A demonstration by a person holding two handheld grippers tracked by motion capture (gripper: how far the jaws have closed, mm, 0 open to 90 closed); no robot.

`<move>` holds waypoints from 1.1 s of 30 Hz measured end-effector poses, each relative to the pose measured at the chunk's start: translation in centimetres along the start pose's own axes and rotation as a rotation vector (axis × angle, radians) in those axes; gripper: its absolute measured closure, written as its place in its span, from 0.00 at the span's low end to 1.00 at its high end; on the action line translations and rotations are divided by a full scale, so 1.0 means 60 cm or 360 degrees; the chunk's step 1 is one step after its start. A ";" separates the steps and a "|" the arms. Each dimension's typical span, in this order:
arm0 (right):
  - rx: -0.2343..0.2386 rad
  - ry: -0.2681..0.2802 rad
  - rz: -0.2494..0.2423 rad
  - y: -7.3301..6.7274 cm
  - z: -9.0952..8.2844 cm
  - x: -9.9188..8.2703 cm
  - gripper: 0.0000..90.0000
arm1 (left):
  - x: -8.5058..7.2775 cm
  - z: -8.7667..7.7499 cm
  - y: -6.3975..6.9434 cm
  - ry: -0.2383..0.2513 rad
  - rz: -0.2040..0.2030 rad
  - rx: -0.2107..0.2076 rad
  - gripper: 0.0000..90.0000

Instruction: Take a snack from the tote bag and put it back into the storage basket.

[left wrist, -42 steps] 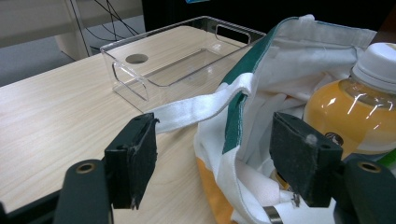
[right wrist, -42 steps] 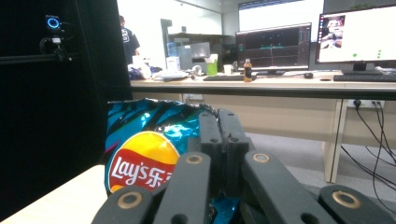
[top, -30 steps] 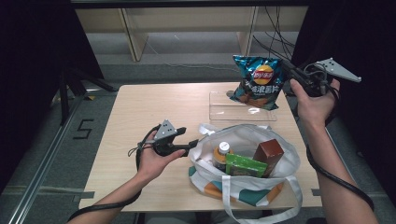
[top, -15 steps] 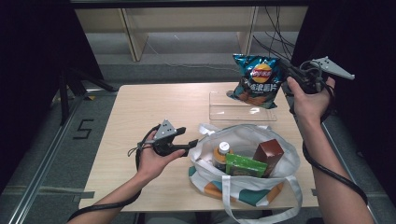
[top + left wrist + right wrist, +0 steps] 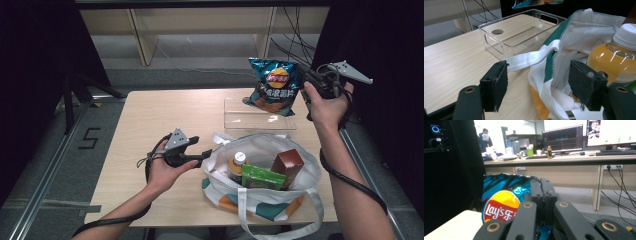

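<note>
We find the right gripper (image 5: pixel 304 80) clamped on the edge of the chip bag (image 5: pixel 272 86), holding it above the clear tray (image 5: pixel 257 119) at the table's (image 5: pixel 165 112) two o'clock. Against the earlier frames the bag has shifted only slightly, staying aloft. The left gripper (image 5: pixel 207 152), jaws apart, has stayed at the tote bag's (image 5: pixel 260 200) nine o'clock rim. We judge the chips are next for placement in the tray.
</note>
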State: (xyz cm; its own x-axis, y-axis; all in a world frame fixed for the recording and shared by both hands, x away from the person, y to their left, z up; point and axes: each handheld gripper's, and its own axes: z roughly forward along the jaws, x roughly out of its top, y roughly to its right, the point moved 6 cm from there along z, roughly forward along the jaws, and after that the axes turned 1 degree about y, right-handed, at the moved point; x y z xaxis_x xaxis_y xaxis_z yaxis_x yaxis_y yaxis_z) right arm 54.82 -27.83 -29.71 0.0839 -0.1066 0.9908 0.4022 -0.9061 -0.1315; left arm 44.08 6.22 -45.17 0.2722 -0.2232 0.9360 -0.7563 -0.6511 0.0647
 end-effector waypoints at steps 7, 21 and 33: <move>-0.0010 -0.0017 0.0017 0.005 0.011 -0.007 1.00 | 0.000 0.000 -0.001 -0.0001 -0.0001 0.0003 0.35; -0.0020 -0.0045 0.0027 0.008 0.033 -0.015 1.00 | 0.001 -0.001 0.001 0.0009 -0.0009 -0.0007 0.35; -0.0035 -0.0088 0.0078 0.015 0.050 -0.034 1.00 | 0.001 -0.001 0.001 0.0003 0.0013 -0.0006 0.35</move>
State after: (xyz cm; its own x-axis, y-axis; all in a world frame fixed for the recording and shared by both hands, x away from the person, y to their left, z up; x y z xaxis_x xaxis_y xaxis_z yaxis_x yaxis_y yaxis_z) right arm 57.74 -27.20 -31.92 0.1533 -0.1288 0.9798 0.3765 -0.9091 -0.1784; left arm 44.03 6.23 -45.10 0.2648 -0.2272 0.9371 -0.7607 -0.6465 0.0582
